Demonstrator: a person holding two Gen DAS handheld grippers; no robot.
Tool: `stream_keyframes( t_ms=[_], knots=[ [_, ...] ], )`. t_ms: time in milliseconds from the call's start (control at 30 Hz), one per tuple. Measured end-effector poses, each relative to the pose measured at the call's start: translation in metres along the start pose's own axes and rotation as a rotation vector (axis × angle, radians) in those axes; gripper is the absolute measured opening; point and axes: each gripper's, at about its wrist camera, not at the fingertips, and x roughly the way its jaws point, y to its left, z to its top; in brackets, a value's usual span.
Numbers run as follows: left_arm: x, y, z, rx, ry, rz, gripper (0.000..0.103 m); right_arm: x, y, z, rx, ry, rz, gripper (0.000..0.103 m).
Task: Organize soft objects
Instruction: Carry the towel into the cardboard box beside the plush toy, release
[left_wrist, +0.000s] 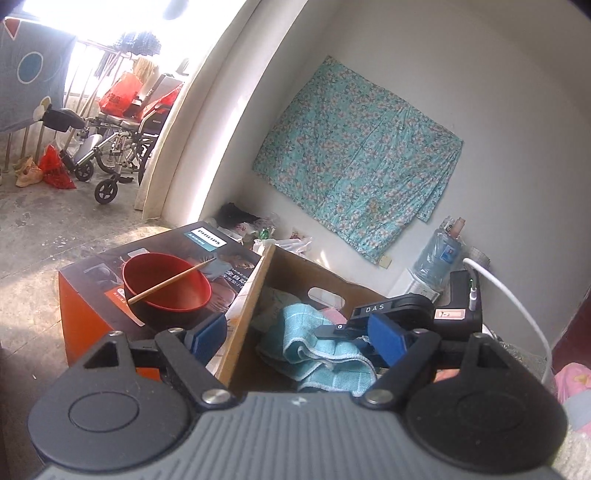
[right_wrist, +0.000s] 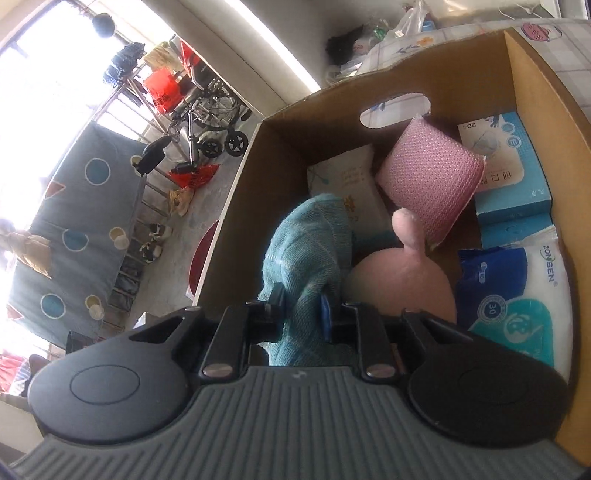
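My right gripper (right_wrist: 301, 308) reaches into the open cardboard box (right_wrist: 280, 155), its pads closed on a teal cloth (right_wrist: 310, 243) that droops over the box's contents. The left wrist view shows that cloth (left_wrist: 317, 350) bunched inside the box (left_wrist: 251, 295) under the right gripper (left_wrist: 351, 336). In the box lie a pink mesh sponge (right_wrist: 432, 184), a pink plush (right_wrist: 402, 284), a wet-wipes pack (right_wrist: 517, 306), a blue carton (right_wrist: 506, 173) and a white packet (right_wrist: 347, 184). My left gripper (left_wrist: 299, 334) is open and holds nothing; its fingers straddle the box's near left wall.
A red bowl (left_wrist: 166, 284) with a chopstick across it sits on a printed carton (left_wrist: 110, 266) left of the box. A wheelchair (left_wrist: 110, 147) and red bags stand by the bright doorway. A floral cloth (left_wrist: 362, 155) hangs on the wall above a water bottle (left_wrist: 439, 254).
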Motion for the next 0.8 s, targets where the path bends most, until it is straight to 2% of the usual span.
stream_keyframes(
  t_ms=[67,133,233,333,467,533,667,800],
  knots=[
    [0.002,0.004,0.001,-0.007,0.01,-0.003,0.084,0.011,0.016,-0.007,-0.094,0.035,-0.027,0.02],
    [0.002,0.008,-0.001,-0.017,0.011,-0.008,0.084,0.021,0.022,-0.013,-0.121,0.093,-0.019,0.02],
    [0.004,0.013,-0.001,-0.023,0.007,-0.008,0.084,0.039,0.023,-0.02,-0.093,0.148,-0.016,0.021],
    [0.002,0.017,-0.001,-0.026,0.008,-0.003,0.084,0.043,0.006,-0.029,-0.044,0.189,-0.013,0.021],
    [0.0,0.019,0.0,-0.026,0.006,0.002,0.084,0.057,-0.007,-0.031,0.038,0.248,0.04,0.023],
    [0.0,0.02,0.0,-0.026,0.008,0.002,0.084,0.056,-0.011,-0.027,0.06,0.243,0.074,0.028],
    [0.002,0.019,0.0,-0.022,0.018,-0.005,0.084,0.035,-0.014,-0.022,0.089,0.195,0.134,0.048],
    [0.004,0.014,0.0,-0.004,0.025,-0.017,0.085,0.004,-0.018,-0.017,0.097,0.115,0.177,0.052]
  ],
)
